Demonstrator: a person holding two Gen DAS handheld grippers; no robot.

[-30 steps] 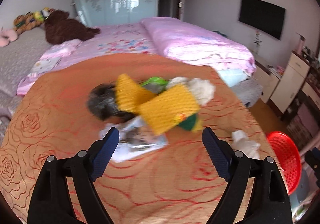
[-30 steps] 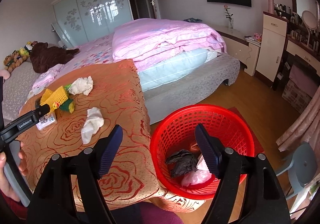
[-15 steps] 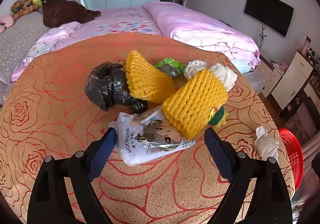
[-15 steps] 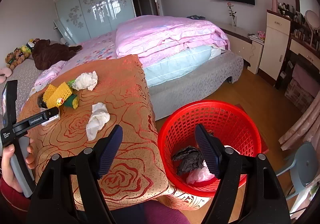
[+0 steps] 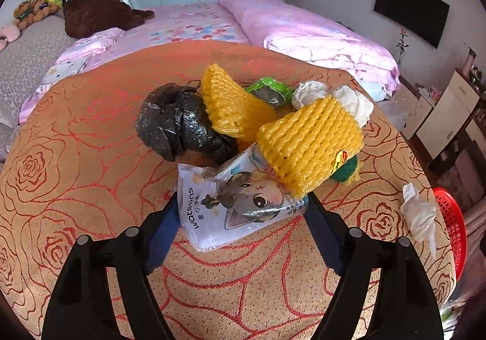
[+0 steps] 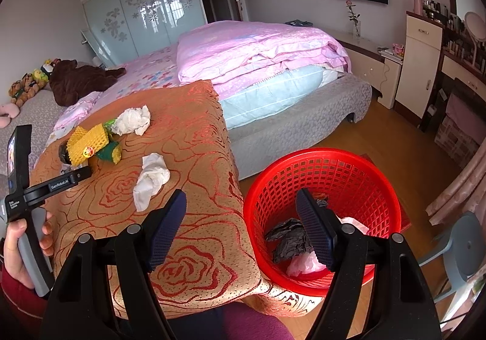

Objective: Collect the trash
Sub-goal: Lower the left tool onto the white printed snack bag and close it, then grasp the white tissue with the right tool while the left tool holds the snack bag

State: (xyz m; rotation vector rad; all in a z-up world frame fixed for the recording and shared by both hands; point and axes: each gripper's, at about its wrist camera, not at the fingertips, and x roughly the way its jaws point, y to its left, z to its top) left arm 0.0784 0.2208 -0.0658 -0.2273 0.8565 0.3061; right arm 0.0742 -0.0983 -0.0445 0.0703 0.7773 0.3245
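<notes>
Trash is piled on the orange rose-patterned tablecloth [image 5: 76, 157]: a white cartoon-cat packet [image 5: 231, 209], two yellow foam nets [image 5: 306, 142], a black bag [image 5: 179, 127], a green wrapper [image 5: 268, 91] and a white tissue wad [image 5: 334, 94]. My left gripper [image 5: 241, 200] is low over the cloth. Its jaws are closing with the packet between them, each pad right at a packet edge. My right gripper [image 6: 241, 197] hangs open and empty over the table's corner and the near rim of the red basket [image 6: 334, 163], which holds dark and pale trash.
A crumpled tissue [image 6: 152, 179] lies alone near the table's right edge, beside the basket. A bed with pink bedding [image 6: 258, 51] stands behind the table. Cabinets [image 6: 422, 66] line the right wall and a grey stool [image 6: 467, 248] is at the lower right. A hand [image 6: 18, 248] holds the left gripper's handle.
The left gripper has come down and forward onto the white packet, and its fingers have narrowed around it. The right gripper has stayed put over the basket rim.
</notes>
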